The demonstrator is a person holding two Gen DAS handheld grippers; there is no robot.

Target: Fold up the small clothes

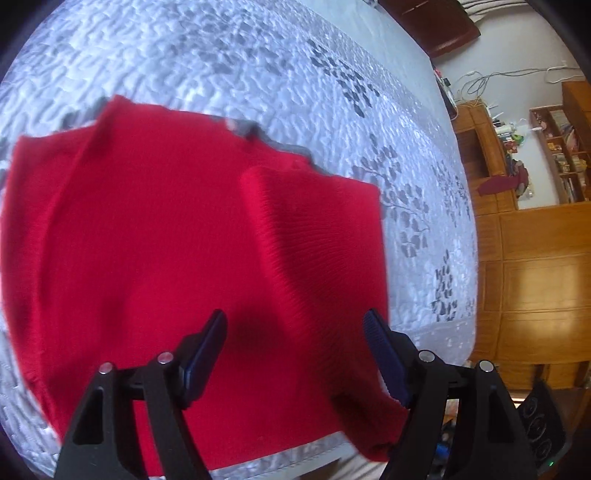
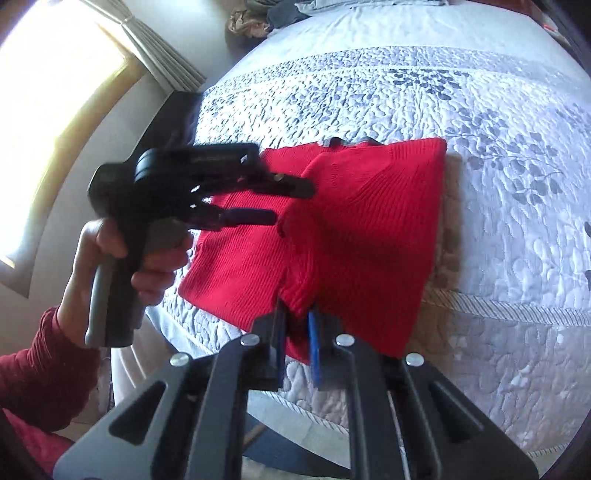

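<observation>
Red ribbed knit sweater (image 1: 177, 236) lies flat on a pale grey quilted bedspread with grey leaf print (image 1: 258, 66), near the bed's front edge, one side part folded over the body.

Left wrist view: left gripper (image 1: 295, 325) hovers over the sweater, black fingers with blue ridged pads (image 1: 384, 354) spread wide, nothing between them but the cloth below. Only this view shows the wooden cabinets and open shelves (image 1: 546, 229) beside the bed, with small items too tiny to identify, cables on the wall, and a dark headboard corner at the top edge. A dark device with round shapes at bottom right is cut off.

Right wrist view: right gripper (image 2: 297, 317) has its blue pads pressed together on the near hem of the folded red layer, pinching the sweater edge. Only this view shows the person's hand (image 2: 122, 258) in a dark red sleeve (image 2: 40, 369) gripping the grey handle of the left gripper (image 2: 291, 201), which hangs above the sweater's left part with fingers apart. Also only here: a bright window with a pale curtain (image 2: 159, 48), and a heap of brown and grey cloth (image 2: 258, 22) at the bed's far end, blurred.

Faint lettering on the left gripper's black body is unreadable. A grey collar or lining peeks at the sweater's far edge; cannot tell which. The sweater's left side is cropped in the left wrist view.
</observation>
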